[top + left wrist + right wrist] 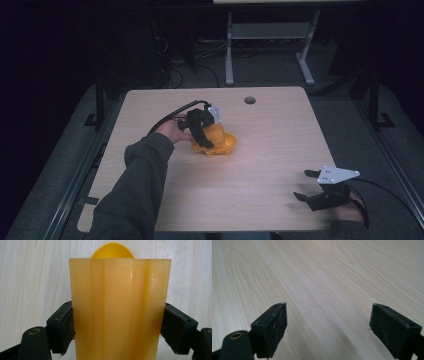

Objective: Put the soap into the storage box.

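Yellow-orange plastic container [120, 310], ribbed and translucent, sits gripped on both flanks by the left gripper [118, 330]; both pads press flat against its walls, so the grasp looks made. A rounded yellow piece [112, 250] shows past its far rim (a lid or a second part, hard to tell from this angle). In the high view the container [216, 142] lies left of the table's middle, nearer the left edge than the right, and appears to rest on or just above the wood; lift-off cannot be confirmed.

Status: reach and grip done. Carrying, tipping or placing the container is left to do.

Right gripper [309, 186] idles near the table's near right corner, well apart from the container; its jaws stand spread with nothing between them, bare table [319, 277] below. No role for it yet.

Table [280, 150] carries nothing else.
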### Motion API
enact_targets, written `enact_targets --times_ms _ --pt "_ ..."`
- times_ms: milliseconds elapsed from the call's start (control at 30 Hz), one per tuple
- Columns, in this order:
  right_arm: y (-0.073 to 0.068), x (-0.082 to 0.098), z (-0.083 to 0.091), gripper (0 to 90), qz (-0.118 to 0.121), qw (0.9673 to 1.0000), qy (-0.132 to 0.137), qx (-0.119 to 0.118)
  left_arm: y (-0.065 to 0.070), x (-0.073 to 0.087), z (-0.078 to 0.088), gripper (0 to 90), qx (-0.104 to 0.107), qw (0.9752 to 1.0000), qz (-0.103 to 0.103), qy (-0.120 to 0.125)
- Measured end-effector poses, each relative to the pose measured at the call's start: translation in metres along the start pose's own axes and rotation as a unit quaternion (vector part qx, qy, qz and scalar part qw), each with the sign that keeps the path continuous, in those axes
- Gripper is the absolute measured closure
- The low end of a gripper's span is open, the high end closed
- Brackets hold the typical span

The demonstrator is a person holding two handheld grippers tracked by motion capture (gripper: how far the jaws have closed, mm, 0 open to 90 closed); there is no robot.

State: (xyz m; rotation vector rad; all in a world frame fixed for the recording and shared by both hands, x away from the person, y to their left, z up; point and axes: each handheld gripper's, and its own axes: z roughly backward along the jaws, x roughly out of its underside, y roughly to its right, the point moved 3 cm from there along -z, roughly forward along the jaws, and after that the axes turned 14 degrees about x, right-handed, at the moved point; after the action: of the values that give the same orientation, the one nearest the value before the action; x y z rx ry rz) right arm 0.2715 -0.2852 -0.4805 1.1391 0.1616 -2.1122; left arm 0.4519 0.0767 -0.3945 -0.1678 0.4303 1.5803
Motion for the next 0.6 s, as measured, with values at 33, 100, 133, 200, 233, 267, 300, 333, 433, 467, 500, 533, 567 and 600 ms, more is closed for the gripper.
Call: enact_targets --times_ms 33,100,133,200,233,267,300,333,433,467,500,533,567,600 --pt "0.000 0.000 0.000 14.0 -0.002 1.0000 0.001 0.000 -0.001 0.000 0.000 21.3 0.001 1.0000 0.000 0.000" --pt "0.000 0.000 0.000 14.0 -0.003 1.0000 0.001 -0.001 -0.001 -0.001 -0.001 21.3 0.003 1.0000 0.003 0.001" --pt "0.000 0.000 0.000 14.0 -0.002 1.0000 0.001 -0.001 -0.001 -0.001 -0.001 21.3 0.003 1.0000 0.003 -0.001" --pt "0.000 0.000 0.000 14.0 -0.003 1.0000 0.001 -0.001 -0.002 -0.003 -0.001 21.3 0.007 1.0000 0.003 -0.002" --pt "0.000 0.000 0.001 14.0 -0.007 1.0000 0.002 -0.002 -0.001 -0.004 -0.001 21.3 0.007 1.0000 0.000 -0.007" --pt "0.000 0.000 0.001 14.0 -0.006 1.0000 0.003 -0.002 -0.001 -0.006 -0.001 21.3 0.005 0.9999 -0.001 -0.010" --pt "0.000 0.000 0.001 14.0 -0.006 1.0000 0.003 -0.002 -0.001 -0.007 -0.001 21.3 0.004 0.9999 -0.004 -0.014" --pt "0.000 0.000 0.000 14.0 -0.004 1.0000 0.004 -0.001 -0.001 -0.010 -0.001 21.3 0.004 0.9999 -0.004 -0.013" --pt "0.000 0.000 0.000 14.0 -0.004 1.0000 0.002 -0.001 -0.001 -0.015 0.000 21.3 0.003 0.9998 -0.013 -0.014" --pt "0.000 0.000 0.001 14.0 -0.005 1.0000 0.003 -0.001 -0.002 -0.017 -0.001 21.3 0.001 0.9997 -0.016 -0.019" --pt "0.001 0.000 0.001 14.0 -0.005 1.0000 0.004 0.000 -0.002 -0.018 -0.002 21.3 -0.001 0.9995 -0.018 -0.025" --pt "0.001 0.000 0.001 14.0 -0.004 1.0000 0.005 0.000 -0.003 -0.019 -0.004 21.3 0.000 0.9994 -0.017 -0.030" --pt "0.001 0.000 0.002 14.0 -0.006 1.0000 0.005 0.000 -0.003 -0.020 -0.004 21.3 0.001 0.9994 -0.018 -0.030" --pt "0.001 0.000 0.002 14.0 -0.005 1.0000 0.005 0.000 -0.003 -0.021 -0.005 21.3 0.001 0.9993 -0.020 -0.030"
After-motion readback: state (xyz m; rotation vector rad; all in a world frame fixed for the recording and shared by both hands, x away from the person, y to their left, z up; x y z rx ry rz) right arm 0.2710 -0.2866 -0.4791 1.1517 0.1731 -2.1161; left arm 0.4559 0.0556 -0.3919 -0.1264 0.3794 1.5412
